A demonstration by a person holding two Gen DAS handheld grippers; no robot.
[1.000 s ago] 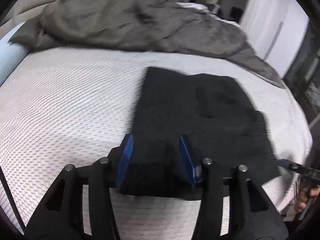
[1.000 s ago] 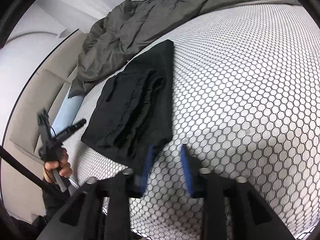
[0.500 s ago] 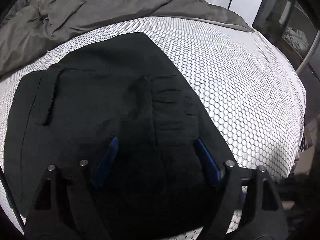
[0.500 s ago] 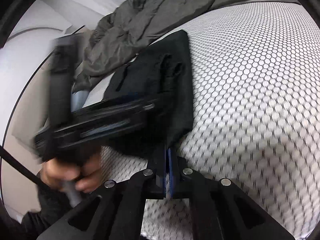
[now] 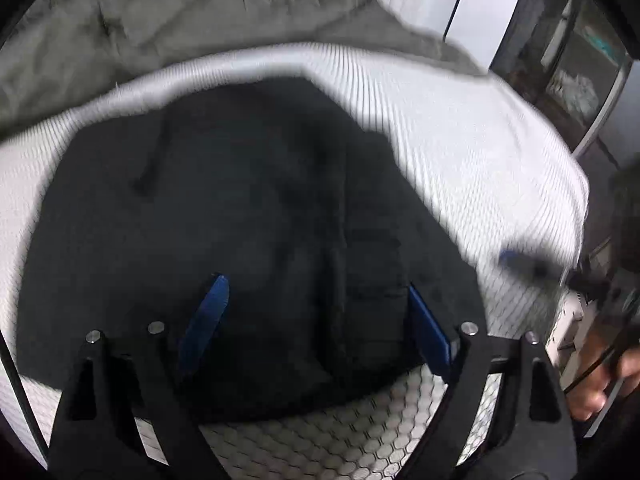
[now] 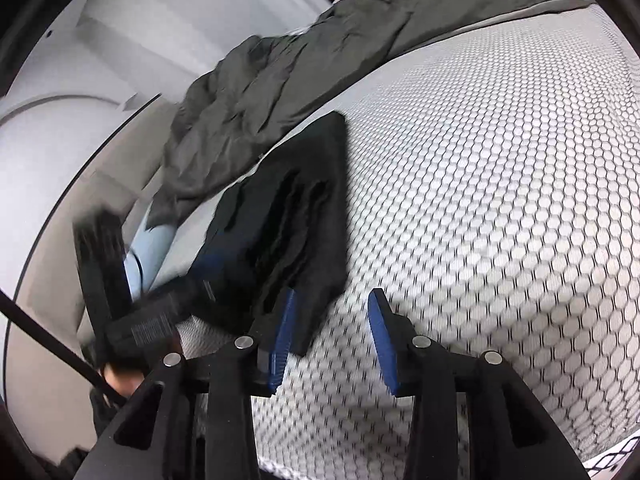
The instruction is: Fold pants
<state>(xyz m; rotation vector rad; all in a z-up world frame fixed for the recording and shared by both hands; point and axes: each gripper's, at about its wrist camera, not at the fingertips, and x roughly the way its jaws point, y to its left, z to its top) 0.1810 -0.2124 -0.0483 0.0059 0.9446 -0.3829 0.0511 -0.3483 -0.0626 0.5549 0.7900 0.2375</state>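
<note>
Black pants (image 5: 248,216) folded flat on honeycomb-pattern bed cover (image 6: 500,184). Left gripper (image 5: 316,320) over pants, jaws opening, nothing clamped. Right gripper (image 6: 332,332) at pants corner, jaws opening, empty.

The left wrist camera looks steeply down, close above the folded black fabric pants (image 5: 248,240), while the right wrist camera faces them from beside, both sharing the white honeycomb-patterned bed (image 6: 500,200) and the rumpled grey blanket (image 5: 160,36).
</note>
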